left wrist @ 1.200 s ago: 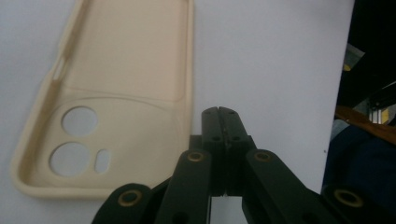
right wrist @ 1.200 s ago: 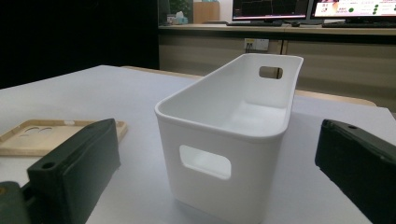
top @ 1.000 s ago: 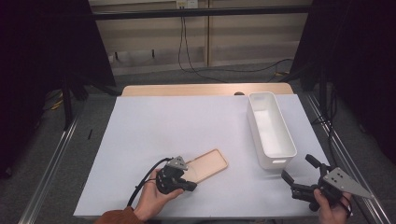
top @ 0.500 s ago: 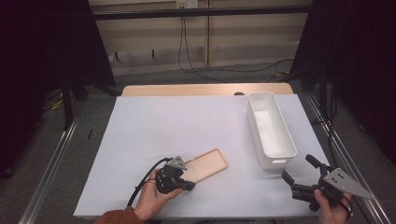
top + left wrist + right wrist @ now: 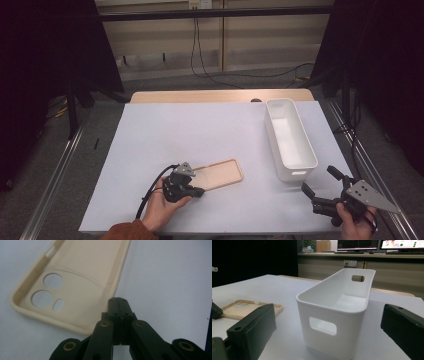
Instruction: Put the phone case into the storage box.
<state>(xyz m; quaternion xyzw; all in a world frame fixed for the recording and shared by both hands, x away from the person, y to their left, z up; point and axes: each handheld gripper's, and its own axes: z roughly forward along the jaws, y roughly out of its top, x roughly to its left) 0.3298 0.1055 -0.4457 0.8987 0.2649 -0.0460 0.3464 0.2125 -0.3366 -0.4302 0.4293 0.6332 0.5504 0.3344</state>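
Two grippers work over a pale grey table mat (image 5: 215, 135) that covers nearly all of a wooden tabletop (image 5: 220, 95), whose bare strip shows along the 12 o'clock edge. Most of the mat lies open: the wide stretch from the centre toward 10 and 12 o'clock carries nothing, so there is free room for moving on that side. A white plastic bin (image 5: 290, 137) with cut-out handles stands lengthwise along the 3 o'clock edge, its near end close to the 5 o'clock corner. Beyond the table are a grey floor, a pale wall with hanging cables, and dark curtains at both sides; metal rails run along the left and right edges.

A beige phone case (image 5: 219, 175) lies open side up on the mat at about 6 o'clock, its camera holes at the end nearest the left gripper (image 5: 199, 191). That gripper's jaws are pressed together with nothing between them; in the left gripper view its tips (image 5: 118, 299) sit over the case's (image 5: 75, 282) long rim, just beside the camera end. The right gripper (image 5: 320, 182), at 5 o'clock, has its jaws spread wide and empty, aimed at the bin's near end.
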